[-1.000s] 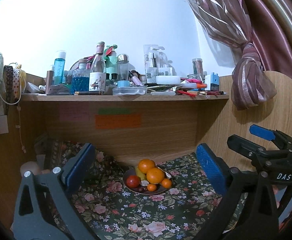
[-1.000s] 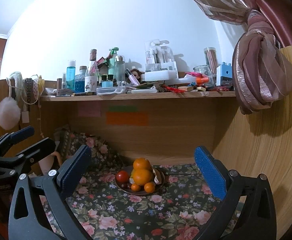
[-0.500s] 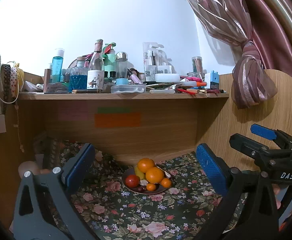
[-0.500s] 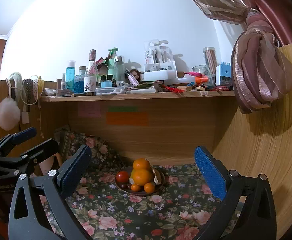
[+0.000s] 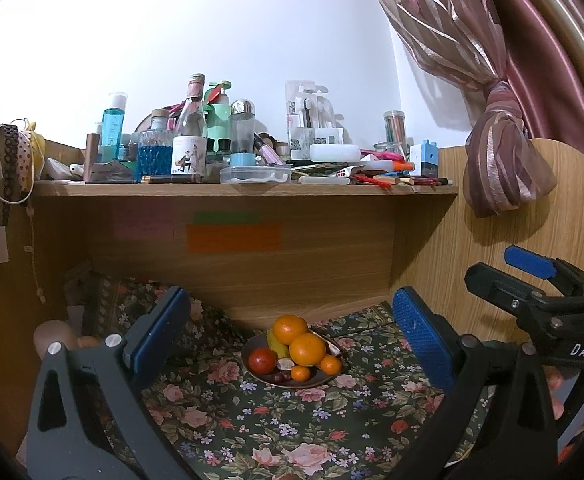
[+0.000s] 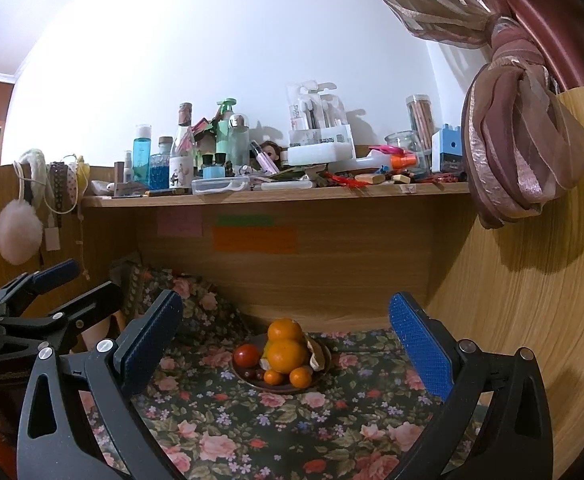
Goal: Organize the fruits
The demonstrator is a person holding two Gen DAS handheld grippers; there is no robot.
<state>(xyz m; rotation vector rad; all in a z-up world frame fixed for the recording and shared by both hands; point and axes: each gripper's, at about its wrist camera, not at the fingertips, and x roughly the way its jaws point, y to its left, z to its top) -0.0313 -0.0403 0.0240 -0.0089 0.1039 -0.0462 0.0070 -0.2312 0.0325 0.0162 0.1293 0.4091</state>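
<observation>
Both our grippers, left gripper (image 5: 288, 332) and right gripper (image 6: 286, 330), hung spread wide with nothing in them. Over the last second they'd only drifted a touch; nothing got moved. Further back, the fruits (image 5: 296, 346) sat piled on the brown plate (image 5: 319, 380), so sorted already or not, we couldn't tell.

Left tool (image 5: 288, 330) and right tool (image 6: 284, 330) side by side, jaws wide, empty.
</observation>
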